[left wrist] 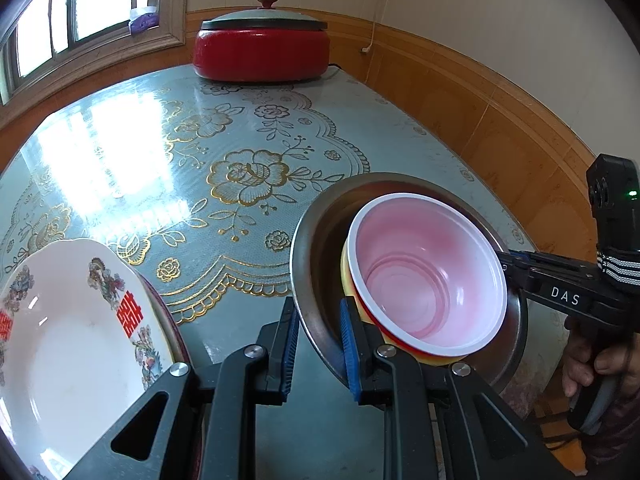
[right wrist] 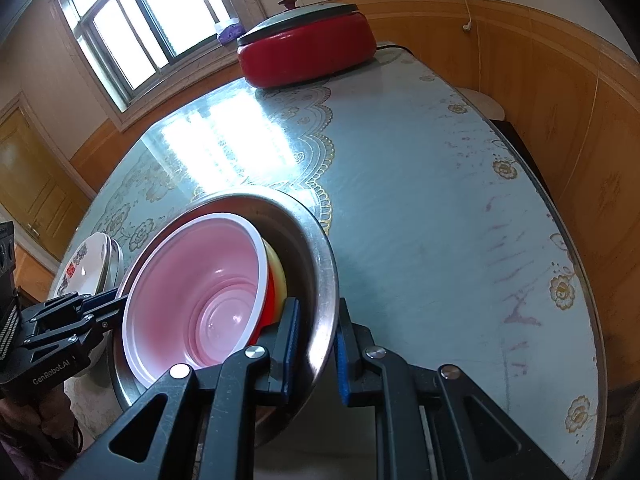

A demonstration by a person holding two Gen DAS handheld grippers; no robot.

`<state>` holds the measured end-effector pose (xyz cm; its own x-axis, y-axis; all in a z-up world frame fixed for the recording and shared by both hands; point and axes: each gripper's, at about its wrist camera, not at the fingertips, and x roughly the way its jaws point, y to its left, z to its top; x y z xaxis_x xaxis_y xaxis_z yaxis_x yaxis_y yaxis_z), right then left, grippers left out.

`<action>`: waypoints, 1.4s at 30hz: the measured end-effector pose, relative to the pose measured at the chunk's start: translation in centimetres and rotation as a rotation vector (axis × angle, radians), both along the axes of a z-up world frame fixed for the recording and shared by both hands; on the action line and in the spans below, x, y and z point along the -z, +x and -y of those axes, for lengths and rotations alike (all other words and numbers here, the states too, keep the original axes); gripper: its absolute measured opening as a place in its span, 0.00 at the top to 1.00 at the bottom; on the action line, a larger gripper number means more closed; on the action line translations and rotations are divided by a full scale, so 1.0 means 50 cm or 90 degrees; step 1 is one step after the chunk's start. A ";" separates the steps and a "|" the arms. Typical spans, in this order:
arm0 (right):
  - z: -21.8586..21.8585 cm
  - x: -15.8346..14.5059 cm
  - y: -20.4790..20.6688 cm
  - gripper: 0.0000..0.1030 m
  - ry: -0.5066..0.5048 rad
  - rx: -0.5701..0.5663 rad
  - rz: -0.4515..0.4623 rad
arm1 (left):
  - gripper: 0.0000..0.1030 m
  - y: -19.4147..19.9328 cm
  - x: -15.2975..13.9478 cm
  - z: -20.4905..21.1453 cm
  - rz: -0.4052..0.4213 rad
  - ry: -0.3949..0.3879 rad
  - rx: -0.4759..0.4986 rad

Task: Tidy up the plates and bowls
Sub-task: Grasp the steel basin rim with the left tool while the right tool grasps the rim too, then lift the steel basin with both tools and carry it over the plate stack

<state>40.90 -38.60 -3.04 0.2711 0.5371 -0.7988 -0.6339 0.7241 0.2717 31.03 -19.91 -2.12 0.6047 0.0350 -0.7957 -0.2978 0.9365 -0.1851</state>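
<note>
The right gripper [right wrist: 316, 344] clamps its jaws on the steel bowl's [right wrist: 320, 256] rim (pink bowl [right wrist: 200, 300] nested inside) above the counter [right wrist: 420, 184].

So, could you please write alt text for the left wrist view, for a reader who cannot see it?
Both grippers, left and right, clamp opposite rims of a steel basin holding a pink-lined bowl nested in a yellow one. A decorated white plate lies left on the floral tablecloth.

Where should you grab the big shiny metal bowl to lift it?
By its thin rim, from two opposite sides. The metal bowl is wide and smooth, with bowls nested inside. Here the left hand-held gripper and right hand-held gripper each pinch the rim.
</note>
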 end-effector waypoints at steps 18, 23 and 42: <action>0.007 0.007 0.012 0.85 0.012 0.002 -0.045 | 0.81 -0.004 0.003 -0.002 0.007 0.006 -0.018; 0.019 0.012 0.019 0.85 0.038 0.003 -0.081 | 0.82 -0.007 0.004 0.003 0.013 0.012 -0.032; 0.076 0.004 -0.026 0.87 0.015 0.121 -0.054 | 0.82 0.007 0.007 0.010 0.023 -0.031 0.089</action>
<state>39.61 -42.37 -3.24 0.3022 0.5012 -0.8108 -0.4606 0.8215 0.3361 31.38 -20.39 -2.48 0.6286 -0.0904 -0.7724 -0.1572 0.9580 -0.2400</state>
